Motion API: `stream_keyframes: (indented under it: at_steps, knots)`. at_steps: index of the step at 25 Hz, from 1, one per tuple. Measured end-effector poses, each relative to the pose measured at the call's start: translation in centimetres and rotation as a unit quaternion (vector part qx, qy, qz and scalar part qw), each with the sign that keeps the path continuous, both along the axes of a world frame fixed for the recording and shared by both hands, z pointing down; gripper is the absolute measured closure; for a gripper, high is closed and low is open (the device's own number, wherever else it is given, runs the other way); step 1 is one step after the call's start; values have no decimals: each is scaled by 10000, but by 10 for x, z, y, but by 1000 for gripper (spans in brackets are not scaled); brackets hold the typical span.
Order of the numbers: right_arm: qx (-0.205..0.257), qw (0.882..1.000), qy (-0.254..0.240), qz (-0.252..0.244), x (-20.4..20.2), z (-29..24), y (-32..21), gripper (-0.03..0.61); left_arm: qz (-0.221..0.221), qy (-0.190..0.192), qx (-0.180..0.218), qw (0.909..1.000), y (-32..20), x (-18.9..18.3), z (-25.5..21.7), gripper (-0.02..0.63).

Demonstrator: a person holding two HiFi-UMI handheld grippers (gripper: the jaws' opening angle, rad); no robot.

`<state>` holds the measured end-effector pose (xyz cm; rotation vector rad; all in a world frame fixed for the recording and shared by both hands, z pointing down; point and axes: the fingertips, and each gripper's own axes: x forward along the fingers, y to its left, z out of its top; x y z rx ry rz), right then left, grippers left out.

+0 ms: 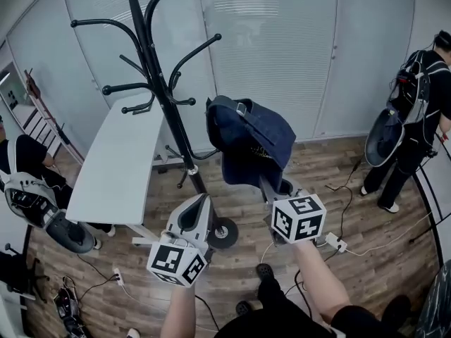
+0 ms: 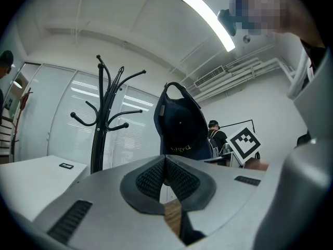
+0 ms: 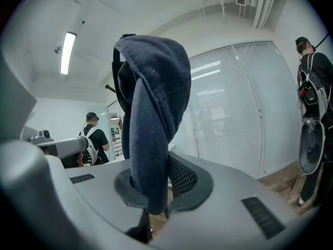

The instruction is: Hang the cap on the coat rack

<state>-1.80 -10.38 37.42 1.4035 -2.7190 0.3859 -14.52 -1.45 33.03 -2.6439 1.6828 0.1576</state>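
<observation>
A dark blue cap [image 1: 250, 141] hangs in the air right of the black coat rack [image 1: 161, 83], apart from its curved hooks. My right gripper [image 1: 273, 183] holds it from below. In the right gripper view the cap's cloth [image 3: 152, 113] is pinched between the jaws of the right gripper [image 3: 155, 194]. My left gripper [image 1: 196, 210] sits lower, near the rack's pole, and touches nothing. In the left gripper view the left gripper [image 2: 165, 165] has its pads together with nothing between them, and the coat rack [image 2: 101, 126] and cap [image 2: 179, 125] stand ahead.
A white table [image 1: 116, 162] stands left of the rack, whose round foot [image 1: 224, 232] rests on the wooden floor. One person sits at the far left [image 1: 28, 185] and another stands at the far right [image 1: 417, 111]. Cables and a power strip [image 1: 334, 243] lie on the floor. A glass wall with blinds is behind.
</observation>
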Motion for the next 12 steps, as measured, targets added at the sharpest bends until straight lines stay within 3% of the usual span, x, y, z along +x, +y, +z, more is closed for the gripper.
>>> stream_keyframes:
  at_steps: [12]
  knots:
    - [203, 9994, -239, -112, 23, -24, -104, 531, -275, -77, 83, 9996, -90, 28, -14, 598]
